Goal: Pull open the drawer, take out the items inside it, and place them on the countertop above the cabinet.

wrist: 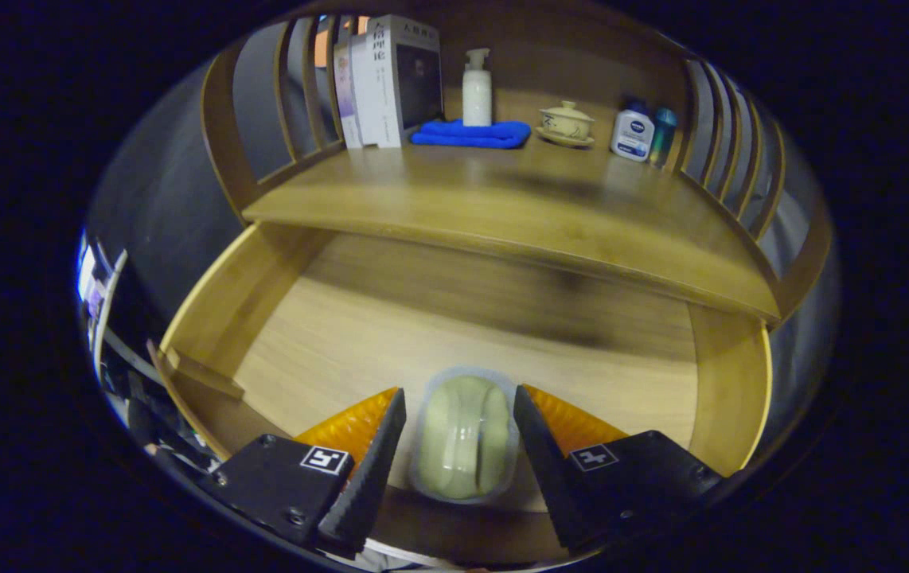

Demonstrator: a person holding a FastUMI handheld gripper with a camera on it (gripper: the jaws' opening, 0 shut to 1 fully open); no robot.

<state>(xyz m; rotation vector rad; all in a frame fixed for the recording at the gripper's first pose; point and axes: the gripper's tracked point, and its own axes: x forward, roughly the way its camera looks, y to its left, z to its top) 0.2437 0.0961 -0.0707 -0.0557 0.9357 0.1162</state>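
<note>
The wooden drawer (216, 318) stands pulled open below the countertop (502, 207). A small clear plastic pack with a pale green, round item inside (464, 442) sits between my fingers, over the drawer's near end. My gripper (458, 395) is shut on this pack, one finger against each of its sides. The pack looks sharp while the drawer floor beyond it is smeared. The drawer floor ahead of the fingers is bare wood.
On the countertop's back stand several books (391, 79), a white pump bottle (477, 87) on a folded blue cloth (470, 134), a lidded ceramic cup on a saucer (566, 123) and two small bottles (641, 134). Slatted wooden rails (729, 151) fence both sides.
</note>
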